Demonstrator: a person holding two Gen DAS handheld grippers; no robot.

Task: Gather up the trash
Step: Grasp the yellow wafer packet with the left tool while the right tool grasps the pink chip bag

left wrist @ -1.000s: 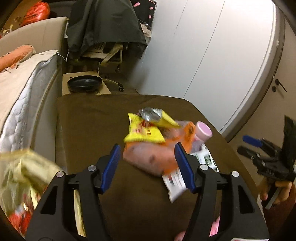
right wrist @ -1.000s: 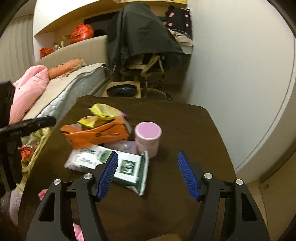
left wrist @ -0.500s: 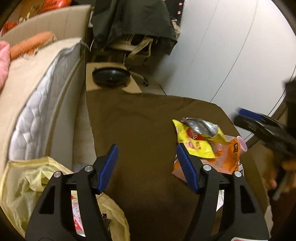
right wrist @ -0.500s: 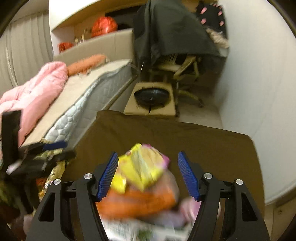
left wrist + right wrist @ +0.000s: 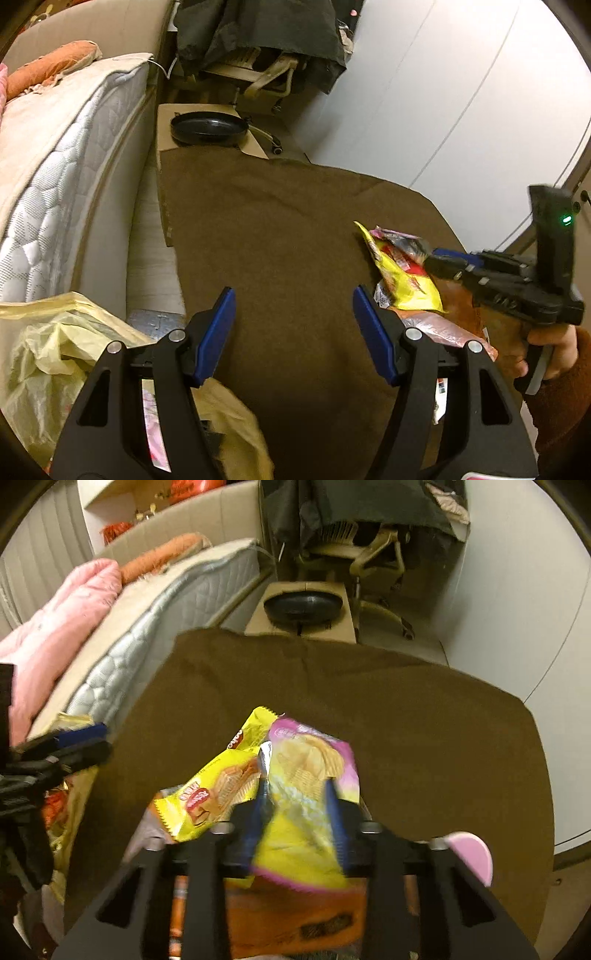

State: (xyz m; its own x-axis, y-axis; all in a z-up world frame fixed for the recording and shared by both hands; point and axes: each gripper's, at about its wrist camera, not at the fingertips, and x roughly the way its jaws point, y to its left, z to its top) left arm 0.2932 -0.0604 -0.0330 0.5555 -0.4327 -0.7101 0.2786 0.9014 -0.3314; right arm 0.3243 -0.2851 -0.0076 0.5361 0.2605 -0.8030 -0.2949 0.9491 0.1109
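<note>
While closing, right gripper [image 5: 295, 797] pinches a crinkly yellow-pink chip bag [image 5: 310, 775], seemingly already pressed, atop the wrapper pile [image 5: 207, 797] on brown felt-like cloth [image 5: 406, 720]. Only in left view: left gripper [image 5: 293, 325] spread wide over bare cloth, thin yellow trash bag [image 5: 48, 350] beside quilted mattress [image 5: 55, 166].

right hand-held gripper [image 5: 295, 797] swings off the pink cup [image 5: 474, 853] and over the pile, jaws closing from wide onto the yellow-and-pink chip bag [image 5: 314, 775] now between them. left hand-held gripper [image 5: 293, 321] slides off the pile toward the yellow trash bag [image 5: 55, 354], bare bench [image 5: 280, 236] between its wide jaws.
</note>
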